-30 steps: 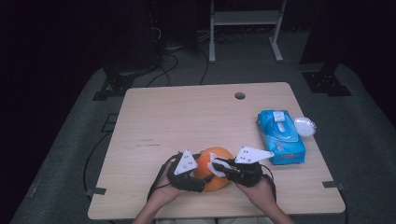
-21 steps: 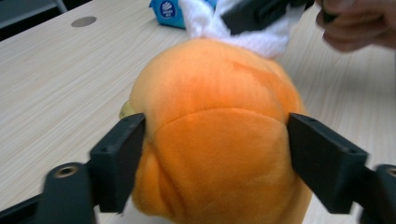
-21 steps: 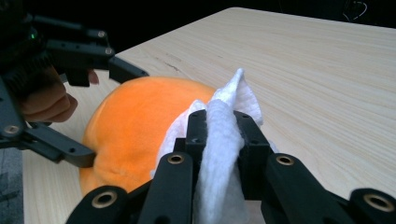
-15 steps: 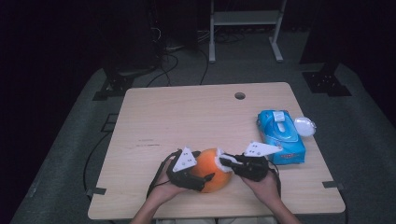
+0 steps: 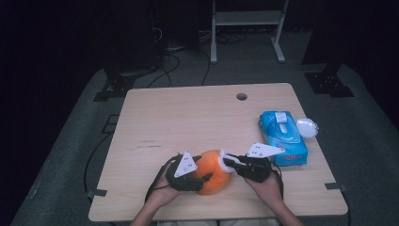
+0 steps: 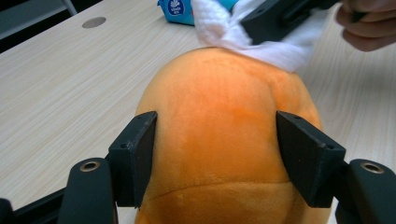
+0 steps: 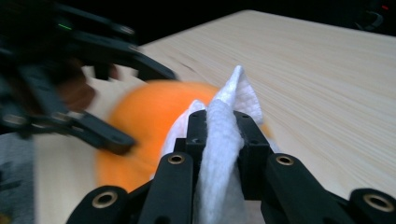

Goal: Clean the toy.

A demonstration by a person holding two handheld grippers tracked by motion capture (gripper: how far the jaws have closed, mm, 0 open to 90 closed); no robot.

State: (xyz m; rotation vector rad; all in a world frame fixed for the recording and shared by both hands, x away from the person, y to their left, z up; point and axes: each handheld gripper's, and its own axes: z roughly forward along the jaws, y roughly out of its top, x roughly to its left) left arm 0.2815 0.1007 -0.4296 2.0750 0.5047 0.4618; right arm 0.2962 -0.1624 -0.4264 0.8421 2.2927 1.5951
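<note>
While the orange plush toy sits on the counter near its front edge, at about six o'clock from the counter's middle, the left gripper straddles it from the nine o'clock side; its jaws have just been closing, and in the left gripper view they stand on either flank of the orange plush toy, pressing into the fabric. The right gripper comes in from the toy's three o'clock side, its jaws pinched tight on a white wipe that lies against the top of the toy. Well to the two o'clock side of the toy lies a blue wipe packet, with a small clear lid just beside it at the counter's right edge.
</note>
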